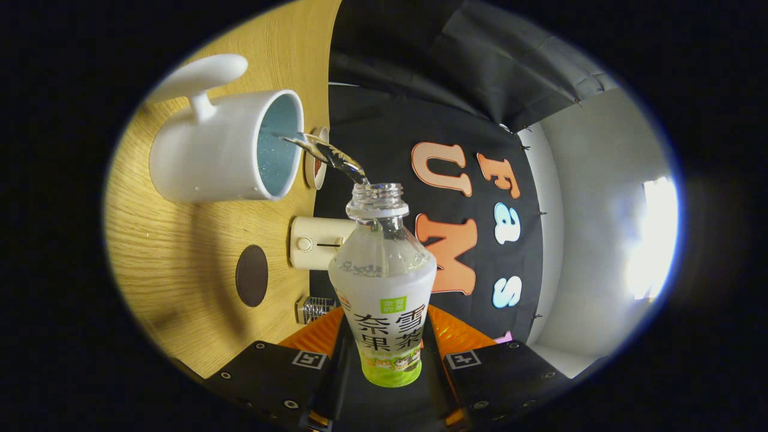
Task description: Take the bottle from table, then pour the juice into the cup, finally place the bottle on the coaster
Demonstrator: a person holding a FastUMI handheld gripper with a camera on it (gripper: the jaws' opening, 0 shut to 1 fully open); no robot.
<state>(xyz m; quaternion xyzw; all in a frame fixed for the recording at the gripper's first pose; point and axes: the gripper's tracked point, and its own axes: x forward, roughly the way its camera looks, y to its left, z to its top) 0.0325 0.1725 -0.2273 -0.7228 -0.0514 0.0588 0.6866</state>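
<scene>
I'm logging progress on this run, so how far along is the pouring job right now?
Done: the bottle is off the table, clamped between the gripper fingers, cap off. In hand: it is tipped toward the white cup and a clear stream runs from its mouth into the cup. Left: finish pouring, then set the bottle on the dark round coaster, which is bare.

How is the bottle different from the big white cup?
The bottle is see-through plastic with a printed label; the cup is plain white with a blue inside. The bottle is clamped between the gripper fingers and tipped over; the cup stands on the wooden table. Liquid streams out of the bottle's narrow mouth into the cup's wide one. The cup has a handle; the bottle has none. Both are open-topped.
</scene>
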